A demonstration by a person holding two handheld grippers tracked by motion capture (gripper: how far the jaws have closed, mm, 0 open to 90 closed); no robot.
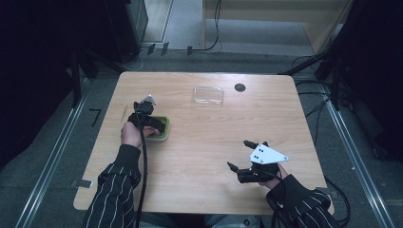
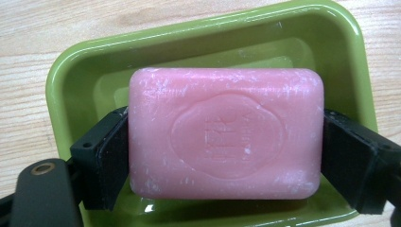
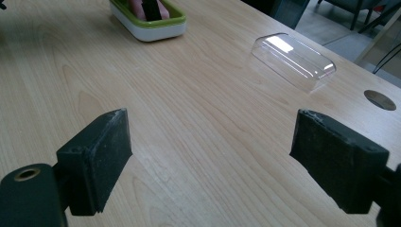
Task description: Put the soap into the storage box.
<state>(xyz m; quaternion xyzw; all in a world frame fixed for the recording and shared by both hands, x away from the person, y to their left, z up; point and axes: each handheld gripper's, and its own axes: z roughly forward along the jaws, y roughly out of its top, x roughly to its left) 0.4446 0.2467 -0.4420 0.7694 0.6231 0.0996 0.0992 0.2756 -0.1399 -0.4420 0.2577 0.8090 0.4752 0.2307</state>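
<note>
A pink soap bar [image 2: 226, 133] with rounded corners is seen in the left gripper view, its top face pressed with a scalloped oval emblem and flecked with pale scuffs. It sits inside a green soap dish [image 2: 71, 85], glossy on the inside; in the right gripper view the dish [image 3: 163, 26] is shown with a white lower body under the green rim. In the high view the dish [image 1: 164, 134] is found near the counter's [image 1: 199, 156] left edge, about midway between its far and near edges.

The left hand-held gripper [image 1: 151, 122] is lowered into the dish, and its 2 black jaws are pressed against the 2 short ends of the soap bar, so the bar is clamped between them. Whether the bar rests on the dish floor or is raised cannot be told.

The right hand-held gripper [image 1: 240, 154] is held near the counter's near right corner, jaws spread wide with bare wood between them, nothing grasped or touched.

A clear plastic lid [image 1: 207, 95] lies near the far edge, beside a dark round grommet [image 1: 240, 87].
</note>
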